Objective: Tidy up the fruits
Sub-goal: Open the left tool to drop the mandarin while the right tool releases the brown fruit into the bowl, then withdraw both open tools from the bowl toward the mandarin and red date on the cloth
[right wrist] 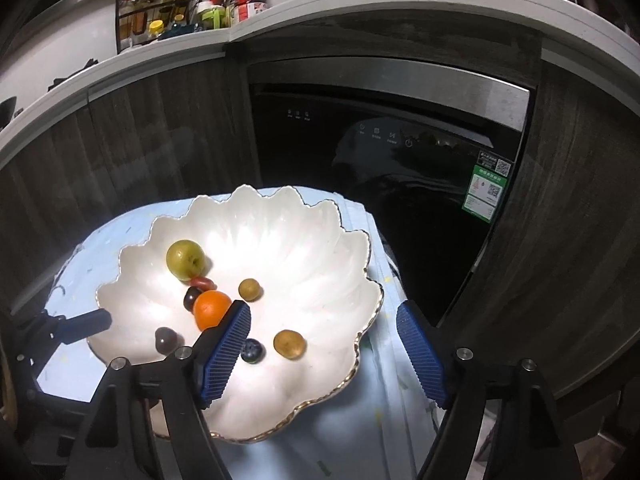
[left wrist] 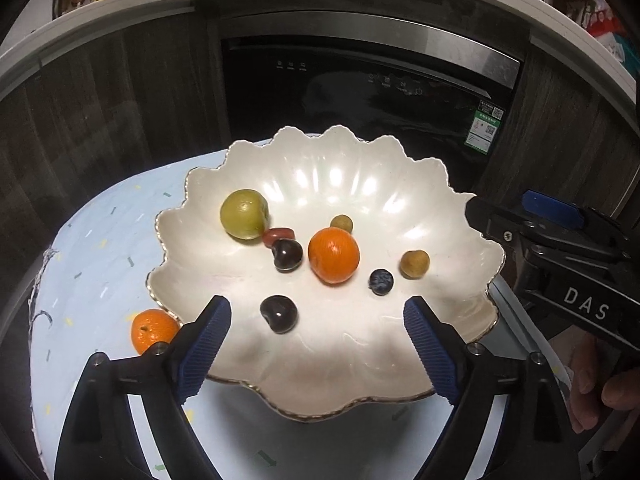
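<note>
A white scalloped bowl [left wrist: 400,216] [right wrist: 312,240] holds several fruits: a green fruit [left wrist: 244,213] [right wrist: 185,260], an orange [left wrist: 333,255] [right wrist: 212,309], dark cherries [left wrist: 279,313] [right wrist: 165,339], a blueberry [left wrist: 381,281] [right wrist: 252,350], small tan fruits [left wrist: 414,264] [right wrist: 289,344] and a red date [left wrist: 278,235]. A second orange [left wrist: 153,330] lies on the cloth left of the bowl. My left gripper [left wrist: 318,312] is open and empty over the bowl's near part. My right gripper [right wrist: 324,320] is open and empty over the bowl's right rim.
The bowl stands on a small table with a pale blue cloth [left wrist: 92,264] [right wrist: 360,408]. Behind are dark wood cabinets, a black dishwasher door [left wrist: 360,92] [right wrist: 380,152] and a counter with bottles [right wrist: 160,12]. The right gripper body [left wrist: 560,264] is at the bowl's right.
</note>
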Tool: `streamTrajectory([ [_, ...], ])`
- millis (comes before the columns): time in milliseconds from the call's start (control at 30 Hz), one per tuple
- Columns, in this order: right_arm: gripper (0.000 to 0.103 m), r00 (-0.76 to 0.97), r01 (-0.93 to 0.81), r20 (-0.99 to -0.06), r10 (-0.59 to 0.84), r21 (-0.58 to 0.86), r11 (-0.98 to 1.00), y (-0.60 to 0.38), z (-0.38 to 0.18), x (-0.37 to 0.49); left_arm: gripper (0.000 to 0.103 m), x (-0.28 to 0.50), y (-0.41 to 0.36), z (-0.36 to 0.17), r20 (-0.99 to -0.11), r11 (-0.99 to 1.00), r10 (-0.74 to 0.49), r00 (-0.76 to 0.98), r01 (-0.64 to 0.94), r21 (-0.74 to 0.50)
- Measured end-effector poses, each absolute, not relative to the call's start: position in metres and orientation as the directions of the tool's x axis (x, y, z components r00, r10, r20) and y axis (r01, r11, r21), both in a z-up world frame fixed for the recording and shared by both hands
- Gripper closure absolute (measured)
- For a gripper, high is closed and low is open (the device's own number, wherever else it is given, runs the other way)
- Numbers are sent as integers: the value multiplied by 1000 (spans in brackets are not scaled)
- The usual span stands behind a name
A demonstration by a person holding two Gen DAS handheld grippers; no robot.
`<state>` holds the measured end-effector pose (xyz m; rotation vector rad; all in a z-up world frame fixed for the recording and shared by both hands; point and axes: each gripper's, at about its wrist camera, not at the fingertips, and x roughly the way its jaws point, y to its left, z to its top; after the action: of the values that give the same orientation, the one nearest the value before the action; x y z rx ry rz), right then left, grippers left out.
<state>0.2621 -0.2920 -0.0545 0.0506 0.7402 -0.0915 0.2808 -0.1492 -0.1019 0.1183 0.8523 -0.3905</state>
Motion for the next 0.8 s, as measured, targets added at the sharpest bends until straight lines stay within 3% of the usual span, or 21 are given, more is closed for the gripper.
streamTrajectory([
  [800, 26, 755, 116, -651, -78, 16, 993, -274, -29, 225, 13, 254, -121, -71, -712, 932, -279, 644, 362, -37],
])
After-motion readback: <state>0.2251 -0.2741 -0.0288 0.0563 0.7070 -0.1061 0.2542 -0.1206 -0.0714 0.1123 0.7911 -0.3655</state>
